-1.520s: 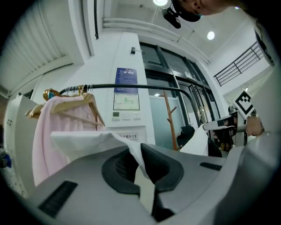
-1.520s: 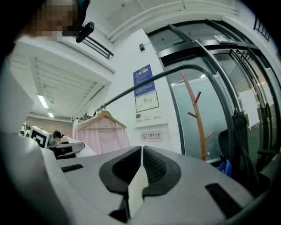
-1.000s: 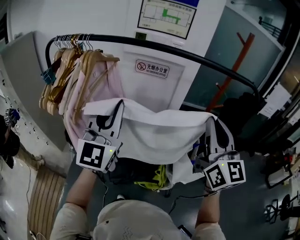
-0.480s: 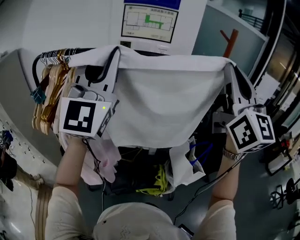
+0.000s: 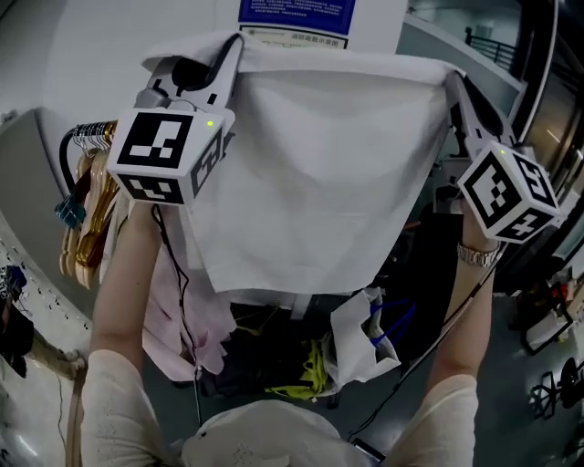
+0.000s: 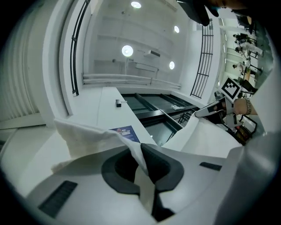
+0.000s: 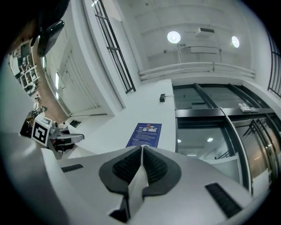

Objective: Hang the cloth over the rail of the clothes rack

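Note:
A white cloth [image 5: 319, 173] hangs stretched between both grippers, held high in front of the wall. My left gripper [image 5: 234, 42] is shut on the cloth's top left corner, and a fold of cloth [image 6: 88, 136] bunches out past its pads [image 6: 139, 151]. My right gripper [image 5: 451, 78] is shut on the top right corner, with a thin strip of cloth [image 7: 136, 182] pinched between its pads [image 7: 141, 151]. Of the black rail [image 5: 65, 148] only the curved left end shows in the head view. The cloth hides the remainder.
Wooden hangers [image 5: 87, 219] and a pink garment [image 5: 187, 310] hang at the rail's left end. Below the cloth lie dark items, something yellow [image 5: 315, 365] and a white bag [image 5: 360, 333]. A blue notice [image 5: 297, 11] is on the wall behind.
Both grippers have risen together with the cloth held taut between them. The cloth was below the rail a second ago and now covers it in the head view.

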Motion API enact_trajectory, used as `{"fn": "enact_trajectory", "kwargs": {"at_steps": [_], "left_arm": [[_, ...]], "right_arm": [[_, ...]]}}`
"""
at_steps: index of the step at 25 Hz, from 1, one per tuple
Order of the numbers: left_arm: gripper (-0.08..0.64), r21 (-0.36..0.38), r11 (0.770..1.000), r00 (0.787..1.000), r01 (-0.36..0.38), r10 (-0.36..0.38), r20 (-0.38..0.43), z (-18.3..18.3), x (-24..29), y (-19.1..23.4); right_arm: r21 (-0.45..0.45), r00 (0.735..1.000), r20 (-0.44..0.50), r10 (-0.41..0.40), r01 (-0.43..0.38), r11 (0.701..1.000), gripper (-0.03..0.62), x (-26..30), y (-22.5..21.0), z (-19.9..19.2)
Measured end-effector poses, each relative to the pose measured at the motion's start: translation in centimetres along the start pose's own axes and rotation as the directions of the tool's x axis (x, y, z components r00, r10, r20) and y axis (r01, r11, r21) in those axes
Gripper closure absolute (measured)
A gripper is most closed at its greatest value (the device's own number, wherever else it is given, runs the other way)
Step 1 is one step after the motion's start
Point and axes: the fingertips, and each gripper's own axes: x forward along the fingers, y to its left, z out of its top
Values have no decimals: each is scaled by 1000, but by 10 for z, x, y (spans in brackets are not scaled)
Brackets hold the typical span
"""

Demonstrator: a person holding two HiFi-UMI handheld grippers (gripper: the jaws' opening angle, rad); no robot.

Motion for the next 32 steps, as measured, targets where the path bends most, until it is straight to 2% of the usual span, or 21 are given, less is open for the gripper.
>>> {"fn": "enact_trajectory", "kwargs": {"at_steps": [6,11,13,15,17,19,22,24,26,29,32], "left_arm": [[543,-10,1000,1000,11,-11,7,-1,37,10],[543,38,999,999,24,-23,-31,-17,62,17],[543,35,999,999,26,-24,-46,-22,74,22],[543,18,999,997,34,-33,-76,-32,86,25],[543,7,999,989,42,-41,-140,-49,97,27],[543,4,999,970,51,-49,-240,-71,105,26],[543,-3,998,929,68,-64,-364,-96,110,23],[543,-6,996,900,92,-85,-427,-107,114,18],[543,-19,992,863,128,-120,-491,-119,117,11],[543,-39,985,807,167,-159,-568,-133,118,4],[543,-28,984,790,176,-159,-592,-133,118,-2]], "right_arm": [[-52,1000,-6,19,-19,998,568,41,-21,-6],[-122,997,-29,66,-70,990,568,68,-28,-20],[-124,996,-35,87,-90,988,568,81,-31,-24],[-115,992,-48,117,-122,986,568,93,-35,-29],[-118,983,-76,165,-174,978,568,104,-37,-39],[-118,966,-126,225,-240,964,568,113,-37,-54],[-112,927,-227,299,-330,937,566,120,-36,-83],[-115,891,-309,333,-383,917,560,121,-38,-105],[-98,845,-385,370,-436,894,549,118,-39,-127],[-35,790,-434,433,-495,868,537,112,-41,-148],[8,747,-455,484,-540,841,517,103,-43,-160]]}}
